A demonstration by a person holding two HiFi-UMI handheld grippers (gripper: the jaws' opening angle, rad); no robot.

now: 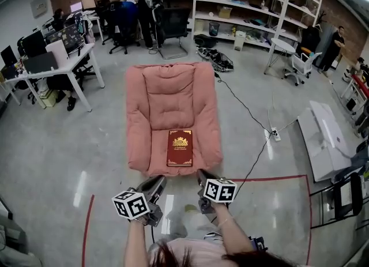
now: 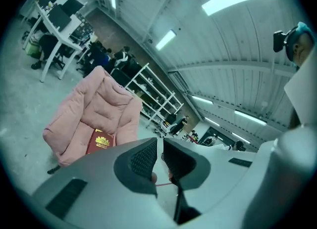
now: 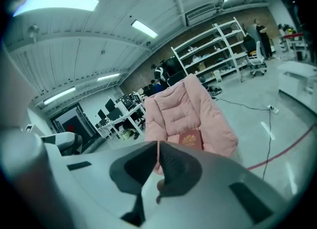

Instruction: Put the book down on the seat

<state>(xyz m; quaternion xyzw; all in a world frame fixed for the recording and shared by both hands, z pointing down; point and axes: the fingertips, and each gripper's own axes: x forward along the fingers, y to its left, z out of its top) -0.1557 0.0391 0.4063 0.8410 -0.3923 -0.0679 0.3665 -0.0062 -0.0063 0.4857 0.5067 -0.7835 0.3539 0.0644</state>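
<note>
As we hold them low before us, the left gripper [image 1: 158, 180] and the right gripper [image 1: 203, 175] both have their jaws drawn together on nothing. Just beyond their tips, the red book [image 1: 180, 147] lies flat, cover up, on the seat of the pink armchair [image 1: 138, 121], clear of both. A desk [image 1: 63, 67] and shelving [image 1: 242, 6] stand farther back.

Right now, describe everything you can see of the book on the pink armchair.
The book is a closed dark red hardback, as it looks, with a gold emblem, gold lettering too small to read and a thin gold border. It lies flat, cover up, near the front of the pink armchair's seat cushion. Only the cushion touches it.
</note>
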